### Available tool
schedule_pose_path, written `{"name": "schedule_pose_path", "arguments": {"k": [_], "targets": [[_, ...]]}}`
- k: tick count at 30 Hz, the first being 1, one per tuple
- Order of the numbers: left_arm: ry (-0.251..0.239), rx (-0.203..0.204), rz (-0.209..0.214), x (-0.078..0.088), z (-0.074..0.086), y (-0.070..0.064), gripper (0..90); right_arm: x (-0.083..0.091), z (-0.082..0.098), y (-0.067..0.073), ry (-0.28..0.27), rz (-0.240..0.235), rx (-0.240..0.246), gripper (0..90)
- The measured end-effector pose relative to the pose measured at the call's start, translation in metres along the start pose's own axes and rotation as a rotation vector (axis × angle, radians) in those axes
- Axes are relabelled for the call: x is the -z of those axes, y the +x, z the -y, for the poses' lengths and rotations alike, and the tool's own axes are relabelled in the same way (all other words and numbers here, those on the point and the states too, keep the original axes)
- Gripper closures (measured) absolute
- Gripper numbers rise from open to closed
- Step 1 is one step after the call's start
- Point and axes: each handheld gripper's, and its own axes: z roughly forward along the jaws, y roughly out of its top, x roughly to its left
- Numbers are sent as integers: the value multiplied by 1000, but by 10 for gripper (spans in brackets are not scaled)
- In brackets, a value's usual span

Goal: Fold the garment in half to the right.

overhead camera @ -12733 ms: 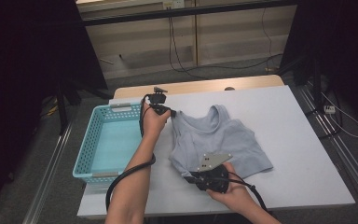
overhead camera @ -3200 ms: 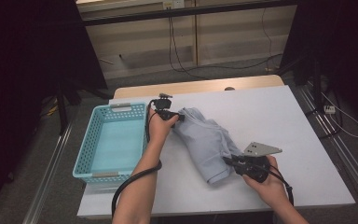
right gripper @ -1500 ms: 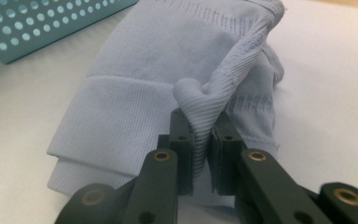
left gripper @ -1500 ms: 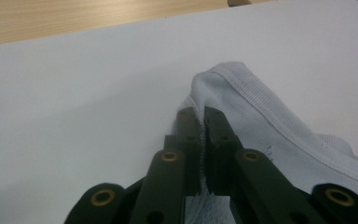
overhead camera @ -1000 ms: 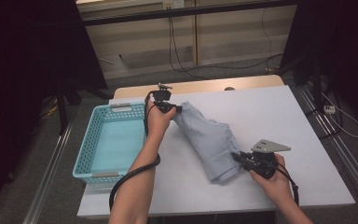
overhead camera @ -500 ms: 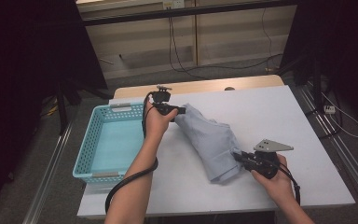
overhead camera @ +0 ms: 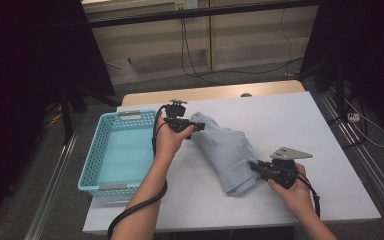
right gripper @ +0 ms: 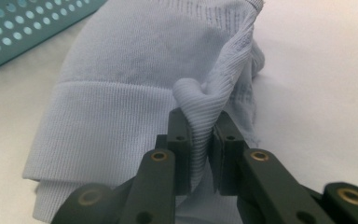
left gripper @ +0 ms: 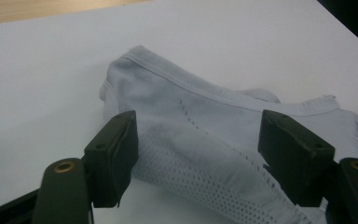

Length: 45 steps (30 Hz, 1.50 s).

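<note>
White and bare for the most part, the surface [overhead camera: 300, 130] carries a pale blue garment [overhead camera: 227, 155] folded into a long bundle, with a turquoise basket [overhead camera: 91, 167] standing empty just beside its far-left end.

Left gripper [overhead camera: 194, 126]: the fingers [left gripper: 114, 156] have just been opening and now stand spread. The neckline end of the garment lies between and just beyond them, but the pads do not press on it. This end has been let go and rests on the surface.

Right gripper [overhead camera: 255, 167]: the fingers [right gripper: 179, 140] are pressed together on a ridge of ribbed fabric at the hem end of the garment. The fold rises directly between the pads, and the rest of the cloth spreads away ahead of them toward the basket.

Progress, as judged from the layout: the lengthwise fold appears complete, since the garment lies as a narrow doubled strip. Still to be done are, probably, one more fold end over end and the transfer into the basket, which holds nothing yet. The right grip should be kept until the left fingers take hold again.
</note>
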Motion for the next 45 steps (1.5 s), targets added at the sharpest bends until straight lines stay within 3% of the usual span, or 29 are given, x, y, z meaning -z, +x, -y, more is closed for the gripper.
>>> {"name": "schedule_pose_path", "arguments": {"k": [7, 17, 22, 28, 31, 38, 45], "targets": [[7, -14, -4, 3, 8, -6, 257, 1, 1, -6, 8, 0, -23, 776], [16, -21, -3, 8, 20, -13, 212, 2, 1, -9, 18, 13, -15, 746], [12, -52, 5, 9, 26, -18, 211, 2, 0, -11, 9, 18, -16, 760], [11, -55, 8, 11, 34, -23, 211, -3, 1, -11, 26, 14, -9, 759], [10, -57, 16, 12, 38, -25, 209, -1, 1, -13, 25, 17, -19, 709], [16, -61, 36, 13, 47, -28, 196, 6, -2, -17, 27, 30, -39, 485], [27, -68, 45, 13, 57, -32, 185, 12, -5, -20, 0, 33, -39, 380]]}}
